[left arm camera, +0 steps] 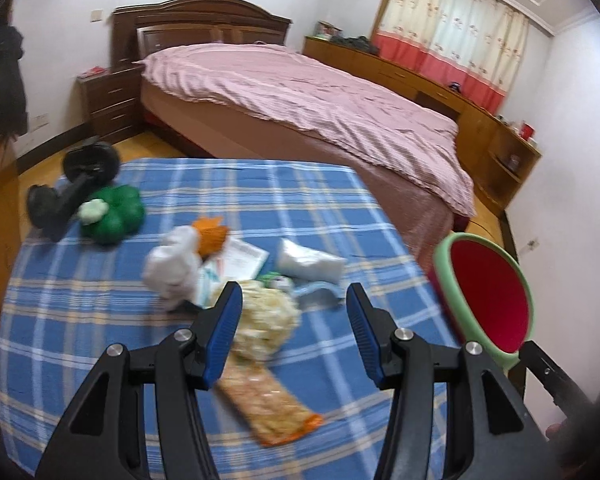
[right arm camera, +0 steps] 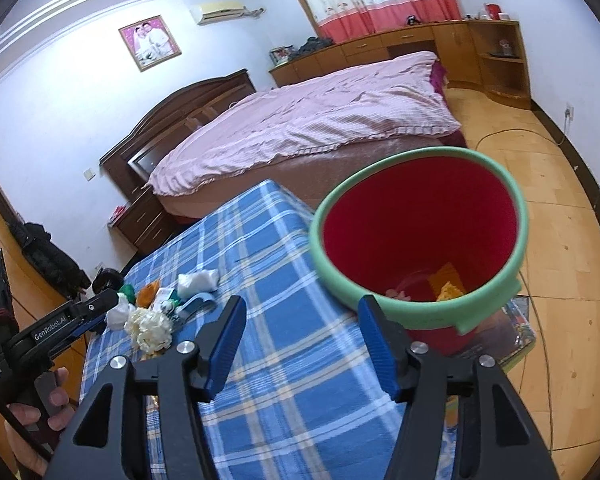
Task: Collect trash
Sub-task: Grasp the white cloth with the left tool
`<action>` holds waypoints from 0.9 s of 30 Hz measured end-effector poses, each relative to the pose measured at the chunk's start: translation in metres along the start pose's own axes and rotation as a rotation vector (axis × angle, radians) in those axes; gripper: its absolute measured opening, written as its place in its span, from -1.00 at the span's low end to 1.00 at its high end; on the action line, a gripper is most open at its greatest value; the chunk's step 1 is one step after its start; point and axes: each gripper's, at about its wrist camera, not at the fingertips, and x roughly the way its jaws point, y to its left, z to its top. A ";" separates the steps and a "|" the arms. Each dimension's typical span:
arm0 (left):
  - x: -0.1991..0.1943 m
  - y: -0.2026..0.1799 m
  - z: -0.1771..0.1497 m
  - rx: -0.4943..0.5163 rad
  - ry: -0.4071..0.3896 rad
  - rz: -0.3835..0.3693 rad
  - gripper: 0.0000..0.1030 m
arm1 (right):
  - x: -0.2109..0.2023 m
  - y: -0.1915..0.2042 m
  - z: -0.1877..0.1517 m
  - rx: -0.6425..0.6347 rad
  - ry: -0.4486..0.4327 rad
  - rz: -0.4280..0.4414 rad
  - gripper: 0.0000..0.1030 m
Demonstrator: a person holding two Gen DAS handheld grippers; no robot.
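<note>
Two grippers hang over a table covered with a blue plaid cloth (left arm camera: pixel 100 300), which stands at the foot of a bed with a pink cover (left arm camera: pixel 300 104). At the table's right edge sits a red bin with a green rim (right arm camera: pixel 416 236), tilted toward the cameras; in the right wrist view a yellow scrap and some pale bits lie at its bottom.

Trash is heaped near the middle of the cloth: a crumpled white bag (left arm camera: pixel 176 264) against an orange scrap (left arm camera: pixel 212 236), a sheet of paper (left arm camera: pixel 246 258), a white wad (left arm camera: pixel 308 262) and a cream bunch of crumpled stuff (left arm camera: pixel 266 316). A long snack wrapper (left arm camera: pixel 268 404) lies nearest the left wrist camera. A green flower-shaped toy (left arm camera: pixel 114 214) rests off to the left, beside a dark object at the table edge, too blurred to name.

The left gripper (left arm camera: pixel 294 334) hovers above the cream bunch and the wrapper, its blue pads apart with nothing clamped. The right gripper (right arm camera: pixel 302 344) stands beside the bin's near rim, pads apart, holding nothing. A hand (right arm camera: pixel 40 412) grips the left tool's handle.
</note>
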 end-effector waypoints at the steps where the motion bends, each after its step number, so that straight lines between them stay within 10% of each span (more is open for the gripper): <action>1: 0.000 0.004 0.000 -0.007 -0.002 0.007 0.05 | 0.002 0.003 -0.001 -0.003 0.005 0.004 0.26; 27: 0.060 0.081 0.009 -0.077 0.046 0.083 -0.14 | 0.075 0.031 -0.012 -0.045 0.157 -0.028 0.29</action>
